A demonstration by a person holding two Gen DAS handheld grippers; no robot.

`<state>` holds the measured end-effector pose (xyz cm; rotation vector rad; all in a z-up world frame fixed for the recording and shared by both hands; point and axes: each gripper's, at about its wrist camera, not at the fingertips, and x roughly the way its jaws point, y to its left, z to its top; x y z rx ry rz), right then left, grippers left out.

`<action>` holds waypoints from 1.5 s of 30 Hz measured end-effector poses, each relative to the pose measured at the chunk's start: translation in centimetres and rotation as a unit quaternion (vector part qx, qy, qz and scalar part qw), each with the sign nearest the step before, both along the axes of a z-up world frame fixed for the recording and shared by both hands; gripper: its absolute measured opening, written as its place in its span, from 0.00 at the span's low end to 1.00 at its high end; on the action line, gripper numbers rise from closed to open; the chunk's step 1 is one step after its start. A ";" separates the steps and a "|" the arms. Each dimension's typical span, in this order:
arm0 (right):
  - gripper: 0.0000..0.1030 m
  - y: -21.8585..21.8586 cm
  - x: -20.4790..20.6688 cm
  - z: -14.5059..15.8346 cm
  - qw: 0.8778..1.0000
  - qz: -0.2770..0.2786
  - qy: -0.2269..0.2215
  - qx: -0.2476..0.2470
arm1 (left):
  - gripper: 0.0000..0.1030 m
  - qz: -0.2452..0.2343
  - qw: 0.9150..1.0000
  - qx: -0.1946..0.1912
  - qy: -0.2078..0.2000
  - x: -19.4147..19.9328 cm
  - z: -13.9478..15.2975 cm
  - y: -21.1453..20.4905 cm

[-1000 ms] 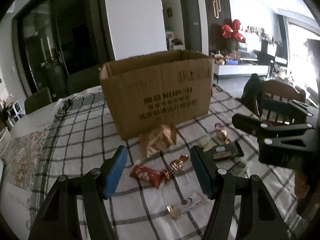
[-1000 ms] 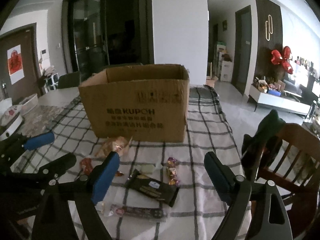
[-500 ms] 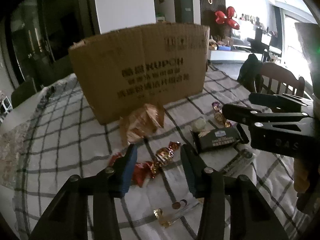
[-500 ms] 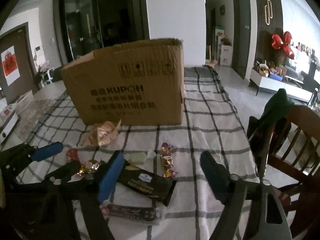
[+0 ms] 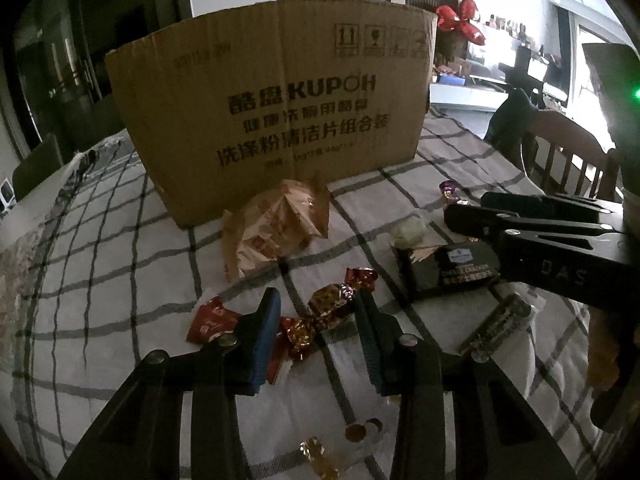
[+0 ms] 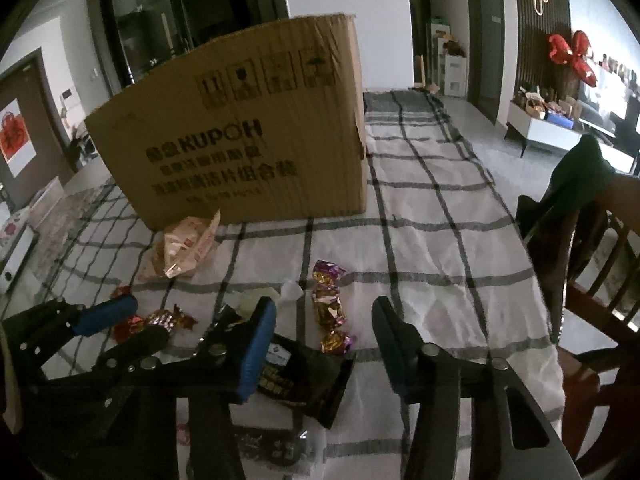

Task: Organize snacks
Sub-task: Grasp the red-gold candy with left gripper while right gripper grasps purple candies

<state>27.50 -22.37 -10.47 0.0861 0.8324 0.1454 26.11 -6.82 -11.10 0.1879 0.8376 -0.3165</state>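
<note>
A brown cardboard box [image 5: 272,108] stands on the checked tablecloth [image 5: 120,264]; it also shows in the right wrist view [image 6: 240,148]. My left gripper [image 5: 316,316] is open, low over a gold and red wrapped candy [image 5: 332,300], its fingers on either side of it. A red packet [image 5: 212,320] lies under its left finger. My right gripper [image 6: 324,328] is open above a black snack packet [image 6: 308,376] and purple-gold candies [image 6: 328,304]. A crumpled orange bag [image 5: 280,228] lies in front of the box.
A wooden chair [image 6: 592,280] with dark cloth over it stands at the table's right edge. A long thin wrapped bar [image 5: 496,328] and small loose candies [image 5: 360,432] lie near the front. A pale wrapped sweet [image 5: 408,232] lies by the black packet.
Both grippers have moved down and forward toward the snacks. My left gripper's fingers have narrowed around the gold and red candy. The right gripper has also narrowed slightly.
</note>
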 end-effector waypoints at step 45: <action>0.17 0.3 -3.5 5.6 0.998 0.020 -0.059 0.017 | 0.23 0.030 0.995 -0.065 -0.066 -3.3 7.8 0.5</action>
